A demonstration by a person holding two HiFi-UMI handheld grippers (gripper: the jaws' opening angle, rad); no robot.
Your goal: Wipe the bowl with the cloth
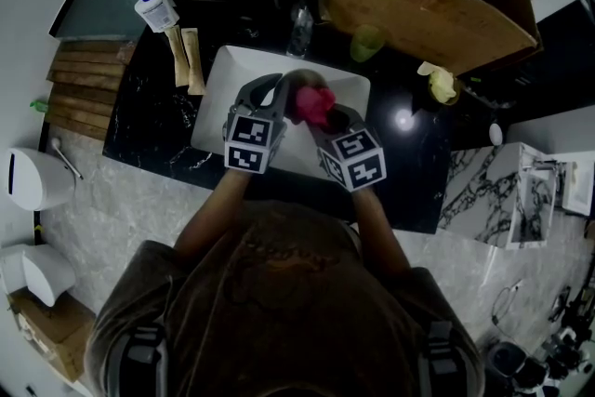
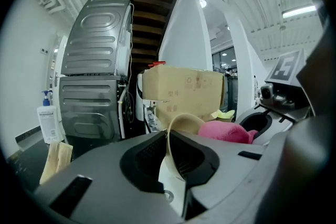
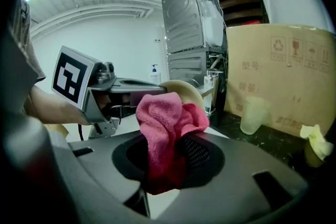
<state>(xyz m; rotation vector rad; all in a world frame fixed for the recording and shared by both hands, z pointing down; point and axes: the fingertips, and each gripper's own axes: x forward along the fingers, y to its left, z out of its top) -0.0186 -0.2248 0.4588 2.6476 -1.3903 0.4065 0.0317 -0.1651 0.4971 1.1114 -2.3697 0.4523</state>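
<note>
1. Now the right gripper is clenched on a fold of the pink cloth, and the bunched top of the cloth stands out above the jaws.
2. That bunch touches the beige bowl, as it seems on the inner side near the rim.
3. The left gripper is closed on the bowl's rim and holds the bowl on edge, tilted, above the white sink.
4. One risk: only the thin rim is pinched. If the cloth pushes hard from the side, the bowl may turn between the jaws, or slip out and fall into the sink.
5. Another risk: the cloth is held by a small part only, so a strong rub may pull it free.
</note>
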